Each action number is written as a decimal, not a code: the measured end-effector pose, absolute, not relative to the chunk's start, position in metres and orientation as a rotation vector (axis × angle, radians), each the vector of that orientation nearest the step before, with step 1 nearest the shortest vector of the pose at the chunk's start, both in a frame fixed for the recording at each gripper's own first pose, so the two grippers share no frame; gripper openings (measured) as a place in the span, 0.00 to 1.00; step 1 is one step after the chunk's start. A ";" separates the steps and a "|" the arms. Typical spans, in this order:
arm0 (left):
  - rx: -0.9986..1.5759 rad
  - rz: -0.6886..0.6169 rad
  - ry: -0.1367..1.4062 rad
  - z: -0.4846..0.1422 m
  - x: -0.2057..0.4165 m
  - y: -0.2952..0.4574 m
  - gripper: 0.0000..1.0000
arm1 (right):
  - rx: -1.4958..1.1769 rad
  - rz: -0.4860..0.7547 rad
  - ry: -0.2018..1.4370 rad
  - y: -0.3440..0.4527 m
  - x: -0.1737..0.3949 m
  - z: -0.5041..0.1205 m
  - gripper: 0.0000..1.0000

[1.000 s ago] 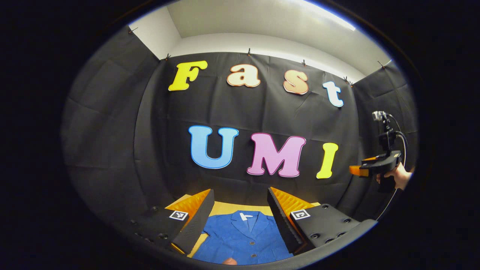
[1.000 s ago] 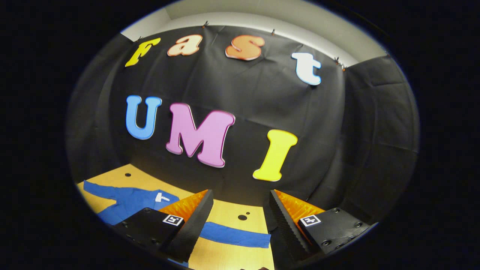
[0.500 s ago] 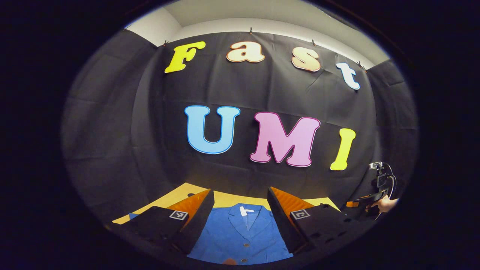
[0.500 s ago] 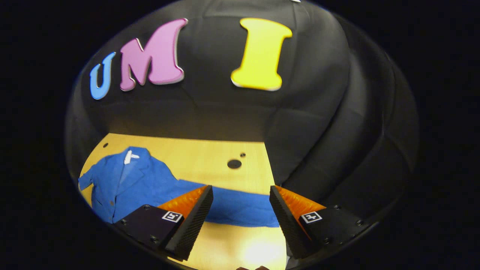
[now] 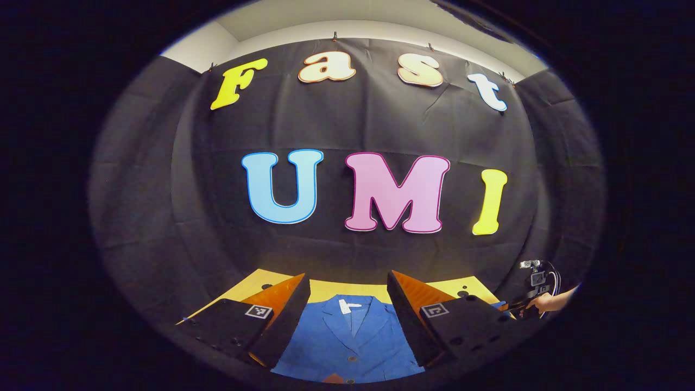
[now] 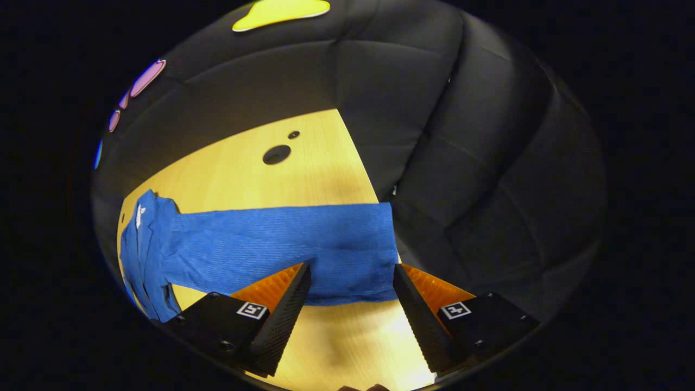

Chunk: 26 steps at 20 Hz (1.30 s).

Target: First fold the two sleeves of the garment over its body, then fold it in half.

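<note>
Wooden table [image 6: 239, 168] bears blue garment [image 6: 271, 244], sleeve outstretched.

Dim booth, warm pool of light on the table — strong fisheye bend at the edges.

In the right gripper view the table [image 6: 326, 179] shines bright near the bottom, with glare washing out the wood grain, and fades to shadow toward the wall. The sleeve [image 6: 282, 250] is sharp (its weave is visible). In the left gripper view the ceiling [image 5: 347, 21] is palely lit, the cloth wall dark — straight seams curve outward.
</note>
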<state>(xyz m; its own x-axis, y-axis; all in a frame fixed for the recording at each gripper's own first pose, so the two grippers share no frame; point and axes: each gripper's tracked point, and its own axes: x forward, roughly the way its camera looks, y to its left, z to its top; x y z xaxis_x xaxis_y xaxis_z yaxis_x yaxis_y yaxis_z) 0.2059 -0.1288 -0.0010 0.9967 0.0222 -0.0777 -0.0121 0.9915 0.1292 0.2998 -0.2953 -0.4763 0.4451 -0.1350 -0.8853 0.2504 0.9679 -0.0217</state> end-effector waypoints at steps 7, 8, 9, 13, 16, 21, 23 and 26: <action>0.129 0.050 0.105 -0.011 0.202 -0.116 0.83 | 0.148 -0.255 1.121 -0.296 0.295 -0.488 0.99; 0.125 0.059 0.103 -0.010 0.200 -0.114 0.82 | 0.153 -0.260 1.117 -0.298 0.295 -0.485 0.98; 0.121 0.062 0.099 -0.011 0.199 -0.112 0.82 | 0.160 -0.264 1.111 -0.299 0.298 -0.484 0.96; 0.128 0.084 0.101 -0.013 0.192 -0.101 0.82 | 0.195 -0.242 1.105 -0.281 0.310 -0.474 0.50; 0.124 0.079 0.092 -0.010 0.187 -0.100 0.82 | 0.183 -0.266 1.109 -0.277 0.304 -0.478 0.07; 0.150 0.096 0.056 0.000 0.170 -0.082 0.82 | 0.079 -0.261 0.976 -0.262 0.319 -0.442 0.05; 0.120 0.096 0.057 -0.003 0.163 -0.071 0.82 | 0.044 -0.261 0.932 -0.249 0.320 -0.415 0.05; 0.062 0.099 0.081 -0.011 0.150 -0.045 0.82 | -0.013 -0.249 0.860 -0.218 0.320 -0.367 0.05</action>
